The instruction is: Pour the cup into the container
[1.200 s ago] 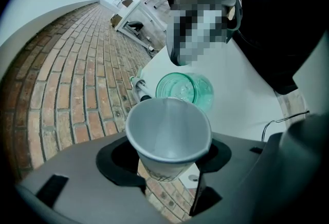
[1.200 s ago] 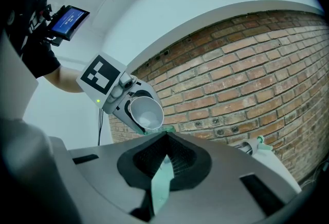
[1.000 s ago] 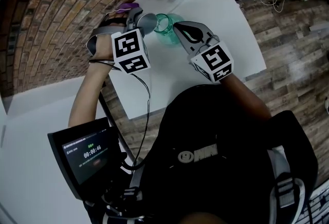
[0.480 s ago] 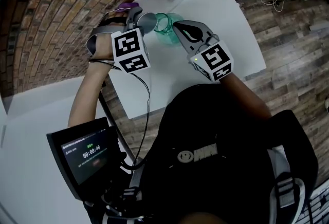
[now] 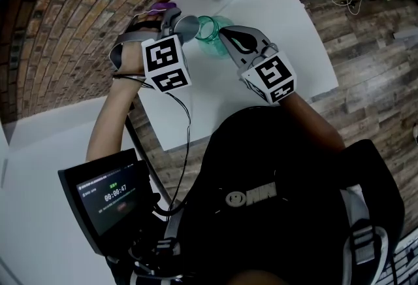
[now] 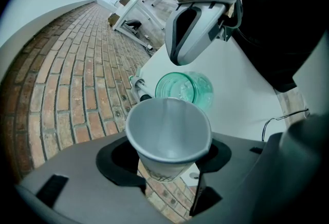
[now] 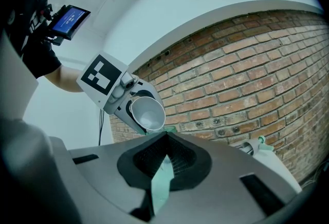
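My left gripper (image 6: 169, 161) pinches the cup (image 6: 168, 133), mouth tipped down toward the container (image 6: 184, 87) just beyond its lip. My right gripper (image 7: 162, 176) is clamped on that container's wall.

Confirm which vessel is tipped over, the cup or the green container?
The white paper cup, held in the left gripper, tipped with its mouth towards the green container; that one stands mouth-up on the table.
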Motion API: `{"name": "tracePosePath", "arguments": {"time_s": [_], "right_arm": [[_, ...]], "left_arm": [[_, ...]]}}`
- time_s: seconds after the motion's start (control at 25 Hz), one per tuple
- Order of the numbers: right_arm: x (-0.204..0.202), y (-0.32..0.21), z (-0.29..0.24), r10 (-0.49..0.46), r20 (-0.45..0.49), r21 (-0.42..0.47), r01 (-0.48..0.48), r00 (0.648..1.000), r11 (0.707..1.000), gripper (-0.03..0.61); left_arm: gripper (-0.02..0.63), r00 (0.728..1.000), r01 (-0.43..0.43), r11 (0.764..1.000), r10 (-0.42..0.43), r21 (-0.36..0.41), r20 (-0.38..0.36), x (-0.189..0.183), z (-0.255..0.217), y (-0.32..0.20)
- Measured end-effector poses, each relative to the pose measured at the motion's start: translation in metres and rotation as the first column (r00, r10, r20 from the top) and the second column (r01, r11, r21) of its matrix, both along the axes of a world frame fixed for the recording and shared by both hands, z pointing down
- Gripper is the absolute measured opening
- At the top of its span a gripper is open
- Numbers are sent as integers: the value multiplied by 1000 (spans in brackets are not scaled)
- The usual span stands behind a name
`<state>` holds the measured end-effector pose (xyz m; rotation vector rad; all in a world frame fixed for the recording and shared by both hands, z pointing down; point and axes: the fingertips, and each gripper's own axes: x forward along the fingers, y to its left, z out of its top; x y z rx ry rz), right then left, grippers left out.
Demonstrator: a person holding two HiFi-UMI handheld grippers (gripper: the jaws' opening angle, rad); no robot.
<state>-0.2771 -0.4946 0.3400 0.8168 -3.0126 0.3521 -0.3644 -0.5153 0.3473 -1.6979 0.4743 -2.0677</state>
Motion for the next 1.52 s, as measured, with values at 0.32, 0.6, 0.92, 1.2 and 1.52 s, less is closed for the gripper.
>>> {"name": "tracePosePath", "arguments": {"time_s": [0.32,0.6,0.92,1.2,1.52], "right_arm": [[0,1,0,1,2,2,-1,1000,1000,-5],[-1,-1,-1,1,2,3,-1,1000,1000,-5],[2,0,-2,6,8,5,-6,1000,1000,-5],[2,-1,-2,5,13,2,-5,1000,1000,-5],[3,-1,-3,8,16,3,-8,1000,1000,-5]], "left_arm": [[287,1000,-3,1000,3,-2,8,1,0,1],[287,999,-12,1000,12,-5,30,0,0,-1],[287,998,-21,1000,22,-4,53,1,0,0],[287,997,-29,1000,29,-11,78,1,-1,-2],[287,995,-35,999,36,-12,94,1,0,-1]]}}
